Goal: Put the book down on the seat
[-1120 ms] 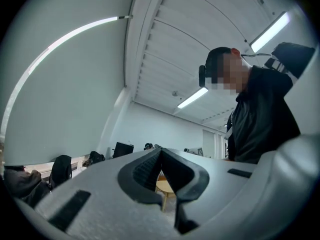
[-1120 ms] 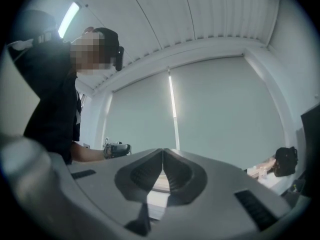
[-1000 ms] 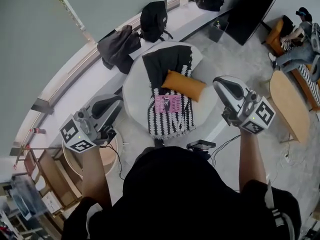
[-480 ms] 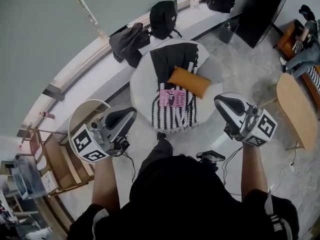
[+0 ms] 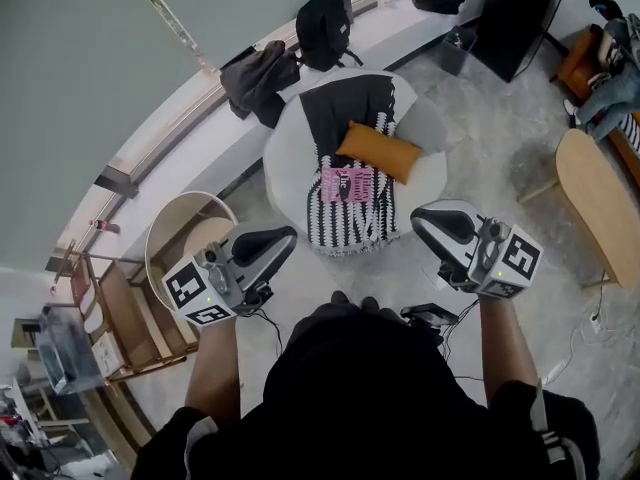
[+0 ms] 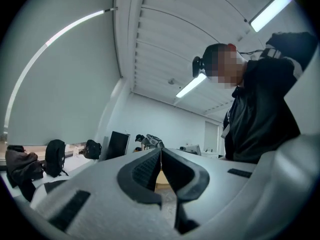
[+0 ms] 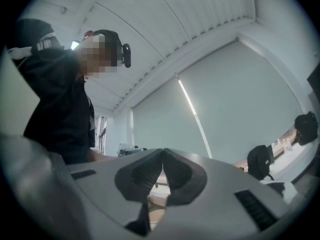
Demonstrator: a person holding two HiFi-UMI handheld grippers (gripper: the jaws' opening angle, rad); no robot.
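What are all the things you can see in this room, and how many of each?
seat: one, white, round, middle of the floor
blanket: one, black-and-white striped, draped over the seat
cushion: one, orange, on the blanket
book: one, pink, on the blanket, next to the cushion
bags: about three, black or dark grey, on the ledge behind the seat
panel: one, black, top right
wooden table: one, light brown, right edge
seated person: one, top right corner
left gripper: one, pale grey, jaws shut, empty
right gripper: one, pale grey, jaws shut, empty
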